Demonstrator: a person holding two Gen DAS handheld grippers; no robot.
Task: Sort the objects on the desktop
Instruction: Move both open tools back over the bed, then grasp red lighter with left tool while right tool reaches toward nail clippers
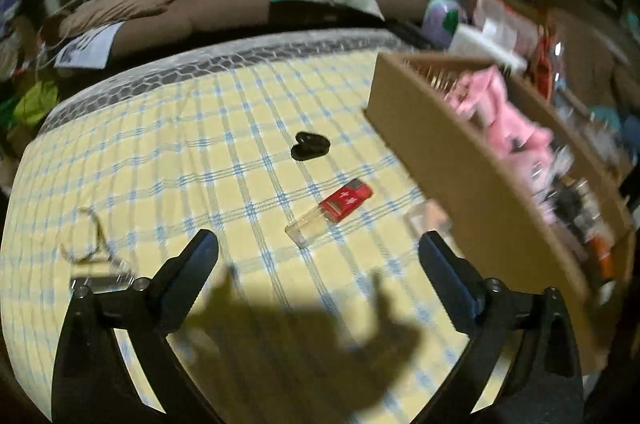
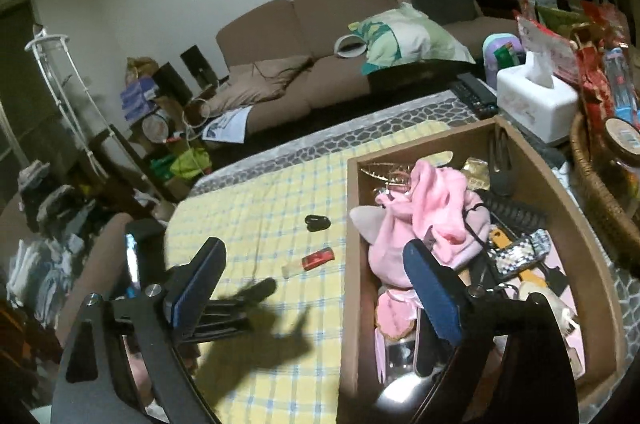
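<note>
Yellow tablecloth (image 1: 168,152) checked with blue lines, brown cardboard box (image 1: 448,160) at three o'clock, pink cloth (image 2: 436,208) inside, red lighter (image 1: 346,201), black case (image 1: 310,144), brown sofa (image 2: 320,24)

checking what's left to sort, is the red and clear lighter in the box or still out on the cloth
Out: the lighter lies flat on the checked cloth, apart from the cardboard box.

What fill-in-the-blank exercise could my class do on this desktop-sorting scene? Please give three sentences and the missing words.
1. The cardboard box holds a crumpled cloth whose colour is ____.
2. Both the left tongs and the right tongs stand wide open and hold ____.
3. On the checked tablecloth, the red-capped clear item lies nearer the left tongs than the small ____ object beyond it.

Missing words: pink; nothing; black
</note>
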